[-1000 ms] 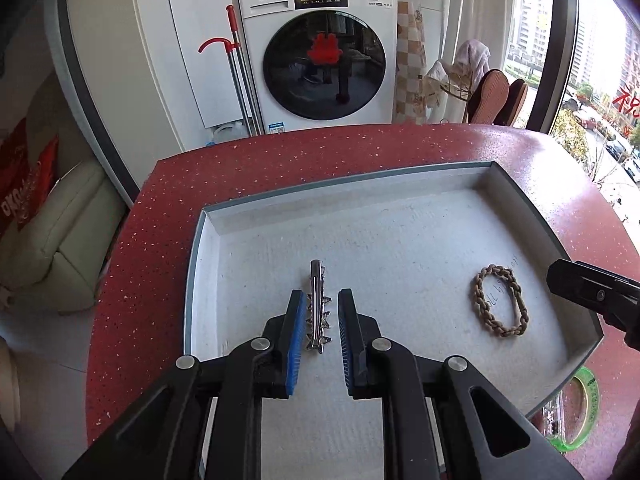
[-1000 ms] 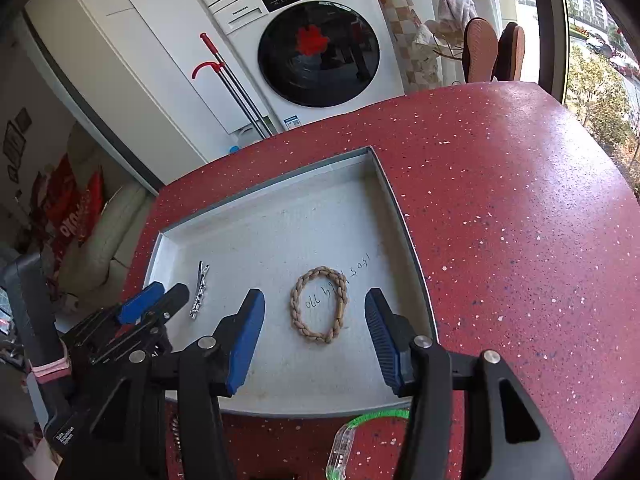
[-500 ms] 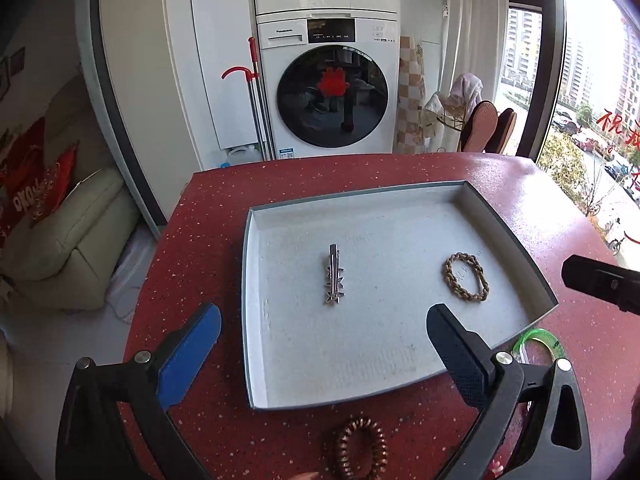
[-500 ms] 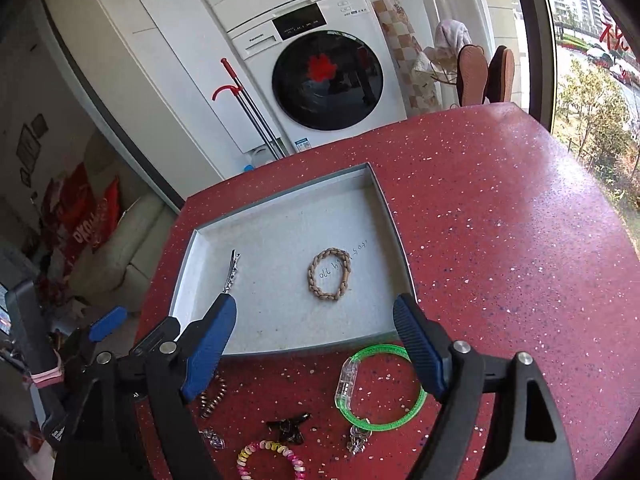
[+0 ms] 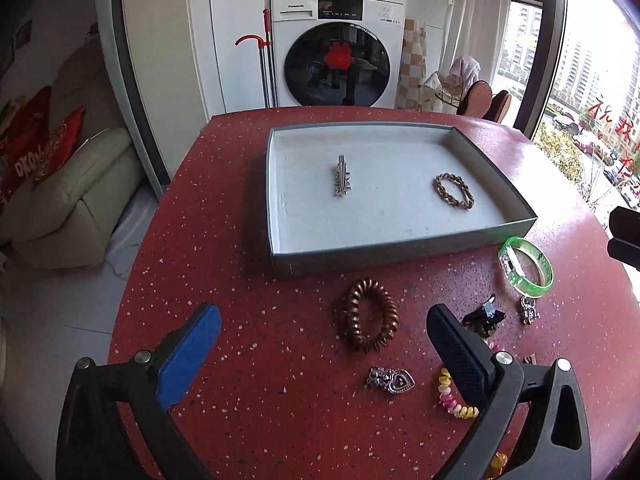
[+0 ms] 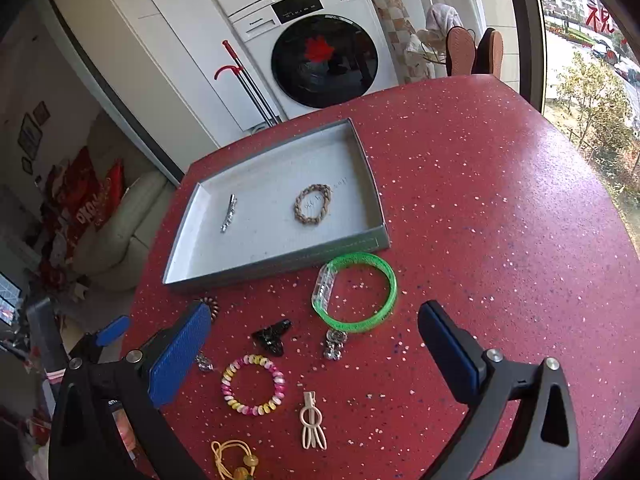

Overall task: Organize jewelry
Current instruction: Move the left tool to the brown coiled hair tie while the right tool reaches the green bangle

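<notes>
A grey tray (image 5: 400, 250) on the red table holds a silver hair clip (image 5: 341, 176) and a braided bracelet (image 5: 454, 191). My left gripper (image 5: 322, 316) hangs open and empty above the table in front of the tray, near a brown coil hair tie (image 5: 370, 320) and a heart charm (image 5: 390, 380). My right gripper (image 6: 314, 312) is opening wide with nothing between its fingers. Below it lie a green bangle (image 6: 360, 324), a black clip (image 6: 272, 336) and a pink-yellow coil tie (image 6: 253, 384). The tray (image 6: 280, 262) lies beyond them.
A cream clip (image 6: 312, 420), a yellow cord (image 6: 234, 458) and a small silver charm (image 6: 334, 344) lie near the table's front. A washing machine (image 5: 336, 52) stands behind the table, a sofa (image 5: 72, 196) to the left and a window on the right.
Both grippers have pulled back from the tray and opened wide. The hair clip and braided bracelet stay in the tray. Loose jewelry in front of the tray has come into view.
</notes>
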Available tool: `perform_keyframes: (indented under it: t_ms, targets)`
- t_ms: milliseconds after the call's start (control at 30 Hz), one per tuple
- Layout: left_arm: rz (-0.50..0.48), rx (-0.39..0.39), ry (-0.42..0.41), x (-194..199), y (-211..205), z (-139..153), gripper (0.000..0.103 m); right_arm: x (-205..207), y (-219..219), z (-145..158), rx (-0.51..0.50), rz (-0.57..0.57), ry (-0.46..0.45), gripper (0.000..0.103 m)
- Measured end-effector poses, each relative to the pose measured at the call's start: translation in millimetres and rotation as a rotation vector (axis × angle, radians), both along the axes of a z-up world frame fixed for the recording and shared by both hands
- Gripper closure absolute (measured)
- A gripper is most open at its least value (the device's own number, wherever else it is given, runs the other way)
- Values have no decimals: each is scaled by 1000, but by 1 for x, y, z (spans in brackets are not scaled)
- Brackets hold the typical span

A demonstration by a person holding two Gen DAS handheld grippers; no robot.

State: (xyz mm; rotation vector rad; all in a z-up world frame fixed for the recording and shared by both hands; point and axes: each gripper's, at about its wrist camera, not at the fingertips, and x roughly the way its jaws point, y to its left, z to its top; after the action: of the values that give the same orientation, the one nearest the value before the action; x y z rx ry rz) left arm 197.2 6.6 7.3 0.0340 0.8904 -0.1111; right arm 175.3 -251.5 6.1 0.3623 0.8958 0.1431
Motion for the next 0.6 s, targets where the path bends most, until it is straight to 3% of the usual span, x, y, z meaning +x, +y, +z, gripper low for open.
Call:
perform_keyframes:
  t_ms: [300, 600]
  targets:
    - [56, -31, 50, 0, 11, -17, 0, -12, -13, -30, -42, -41, 85, 0]
    - [77, -26, 74, 11, 12, -27, 0, -3, -21, -39, -83, -81, 117, 0]
